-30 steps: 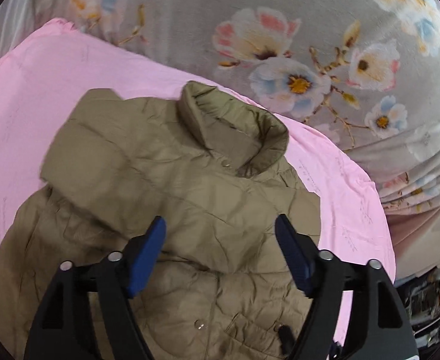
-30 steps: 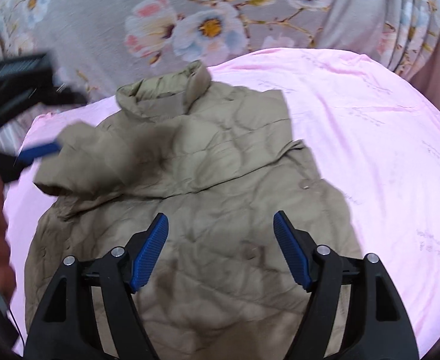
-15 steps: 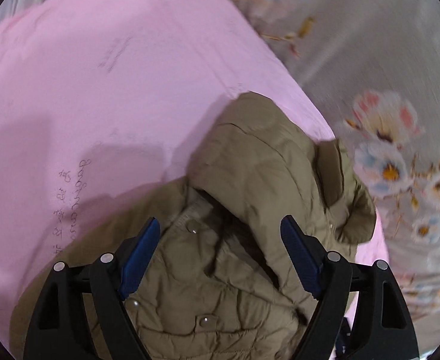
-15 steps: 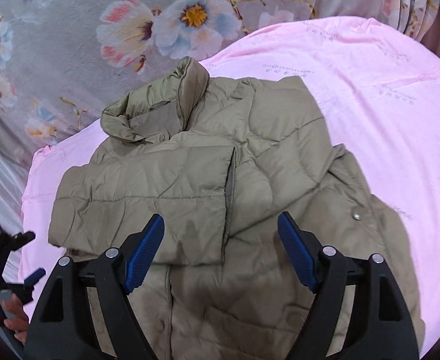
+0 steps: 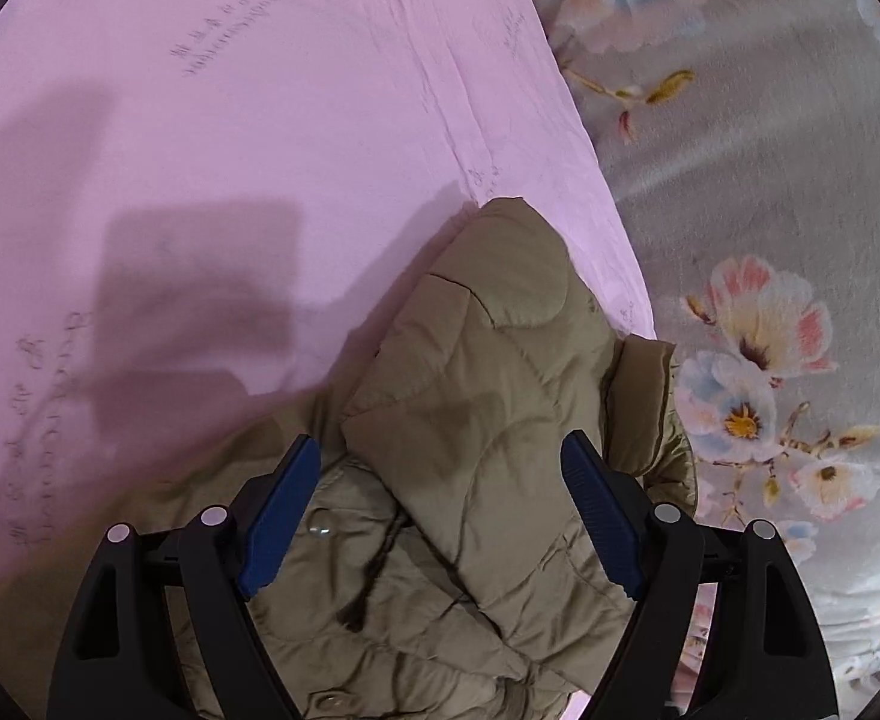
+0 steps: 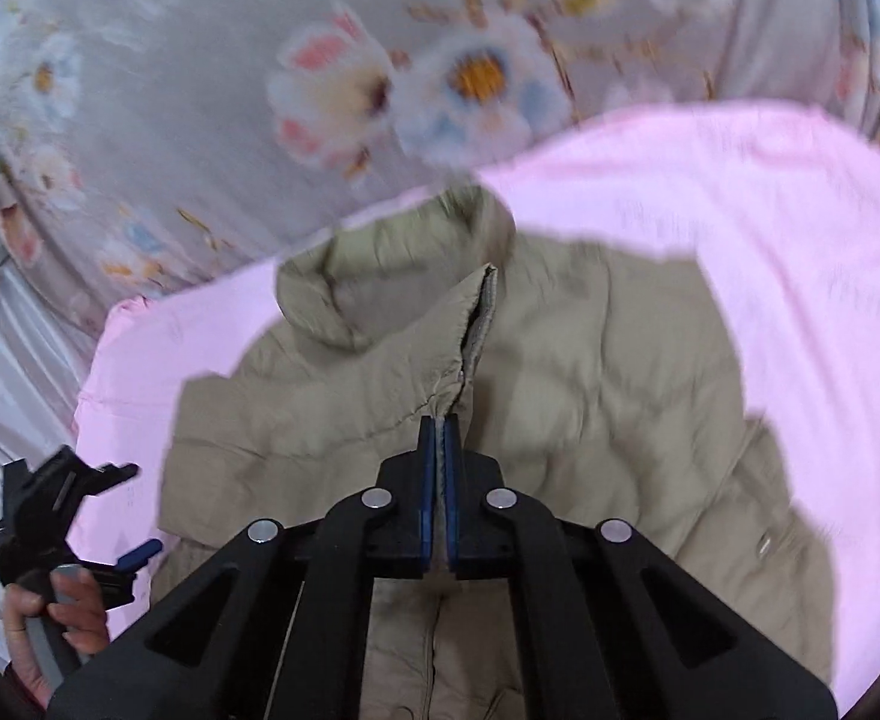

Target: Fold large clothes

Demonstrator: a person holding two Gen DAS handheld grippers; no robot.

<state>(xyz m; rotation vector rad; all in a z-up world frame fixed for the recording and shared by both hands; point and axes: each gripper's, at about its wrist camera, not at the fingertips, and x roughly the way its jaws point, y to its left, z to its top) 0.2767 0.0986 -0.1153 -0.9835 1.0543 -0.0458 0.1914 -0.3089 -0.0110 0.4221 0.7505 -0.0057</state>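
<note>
Pinching a ridge of the jacket (image 6: 590, 372) front, the right hand-held gripper (image 6: 438, 468) has its pads pressed together at frame centre, likely to lift that panel for a fold. Spread wide, the left hand-held gripper (image 5: 440, 516) hovers over the folded sleeve (image 5: 488, 372), gripping nothing. Jacket lies on the pink sheet (image 5: 230, 120).

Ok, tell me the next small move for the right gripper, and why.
Probably lift and carry the pinched cuff across the jacket's front. The right gripper is shut on the sleeve edge, which already lies folded over the chest, while the left gripper is open above the other side, holding nothing. The jacket lies on the pink sheet, so there is room to smooth the fold.
</note>
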